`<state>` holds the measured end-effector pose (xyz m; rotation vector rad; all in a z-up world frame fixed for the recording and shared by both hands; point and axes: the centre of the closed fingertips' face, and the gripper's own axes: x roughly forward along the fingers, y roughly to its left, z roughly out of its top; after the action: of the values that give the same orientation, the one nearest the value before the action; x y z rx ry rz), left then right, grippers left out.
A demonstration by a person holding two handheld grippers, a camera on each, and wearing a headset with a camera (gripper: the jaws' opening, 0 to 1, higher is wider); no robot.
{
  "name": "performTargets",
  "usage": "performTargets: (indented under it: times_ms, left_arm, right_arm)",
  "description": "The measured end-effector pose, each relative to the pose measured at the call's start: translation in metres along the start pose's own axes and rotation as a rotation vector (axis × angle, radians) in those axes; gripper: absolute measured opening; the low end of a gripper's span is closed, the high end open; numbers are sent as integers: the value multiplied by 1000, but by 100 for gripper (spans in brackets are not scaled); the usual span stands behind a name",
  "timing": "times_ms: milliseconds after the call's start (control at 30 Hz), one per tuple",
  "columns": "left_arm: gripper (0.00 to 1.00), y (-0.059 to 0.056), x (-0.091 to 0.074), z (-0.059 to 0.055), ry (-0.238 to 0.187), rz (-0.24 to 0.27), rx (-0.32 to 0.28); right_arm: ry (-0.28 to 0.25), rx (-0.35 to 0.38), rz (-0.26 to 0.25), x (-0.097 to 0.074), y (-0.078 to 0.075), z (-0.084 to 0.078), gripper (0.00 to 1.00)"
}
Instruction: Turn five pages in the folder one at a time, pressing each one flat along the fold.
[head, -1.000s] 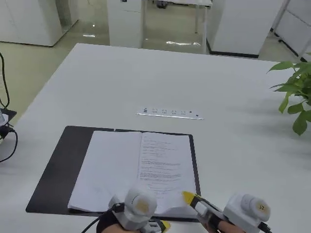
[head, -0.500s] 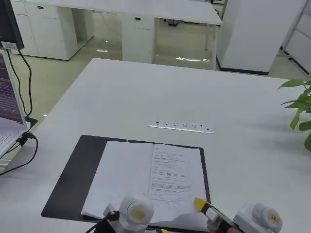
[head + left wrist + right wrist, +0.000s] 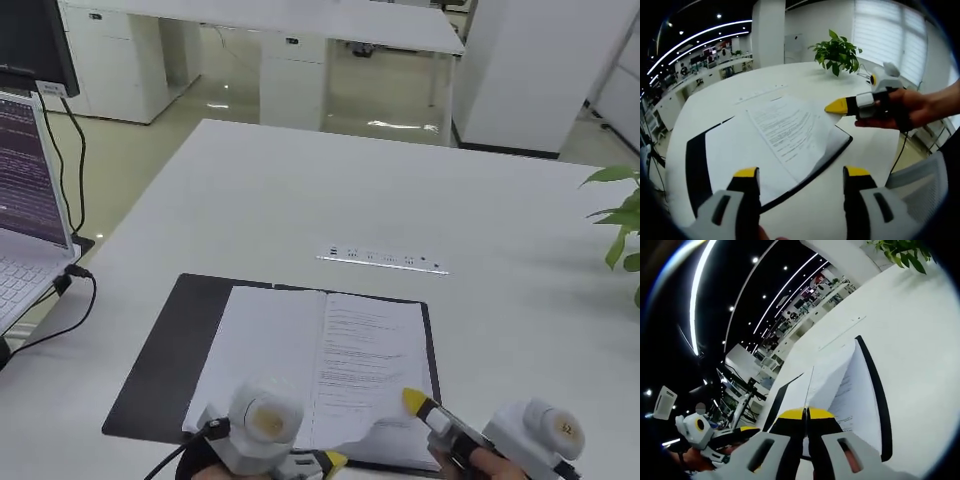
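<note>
A black folder [image 3: 160, 370] lies open near the front edge of the white table [image 3: 300, 190], with a blank page [image 3: 265, 350] on the left and a printed page [image 3: 370, 360] on the right. My right gripper [image 3: 415, 403] is shut on the lower right corner of the printed page, which curls up off the stack. In the right gripper view the sheet's edge runs between the closed yellow tips [image 3: 805, 414]. My left gripper [image 3: 801, 172] hovers open just in front of the folder's near edge [image 3: 805, 172], holding nothing. The right gripper's tip [image 3: 837, 106] shows there above the page.
A power socket strip [image 3: 383, 260] is set into the table beyond the folder. An open laptop [image 3: 25, 200] and its cable [image 3: 60, 320] sit off the left edge. A green plant [image 3: 620, 215] stands at the right. Cabinets stand beyond the table.
The head camera has shifted, bringing the laptop into view on the left. Both grippers keep roughly the same place against the folder, the right still holding the curled page corner.
</note>
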<state>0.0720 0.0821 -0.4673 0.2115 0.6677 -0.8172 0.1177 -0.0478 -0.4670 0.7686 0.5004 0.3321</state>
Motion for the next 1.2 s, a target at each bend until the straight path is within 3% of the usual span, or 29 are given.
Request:
performTargets:
  times_ms: [433,633,800,867,1033,1200]
  left_arm:
    - [68,23,-27,-4,-28,40,-22]
    - [68,37,-44,0,-58,63,-40]
    - [68,42,-56,-4,-72,78,-56]
    - [68,42,-59,-2,-99,66,-107]
    - [69,45,-67,-3,-106,74,-93]
    - [69,48,-73,-6,-123,76,-129]
  right_arm:
    - [7,-25,43,22,32,-1,0]
    - [19,-34,68,36,47,-5,0]
    - [29,-41,83,47,57,-10,0]
    - [38,-49,84,51,61,-14,0]
    - [55,-47,100,60,72,-23,0]
    - [83,-48,119,72,86,-35,0]
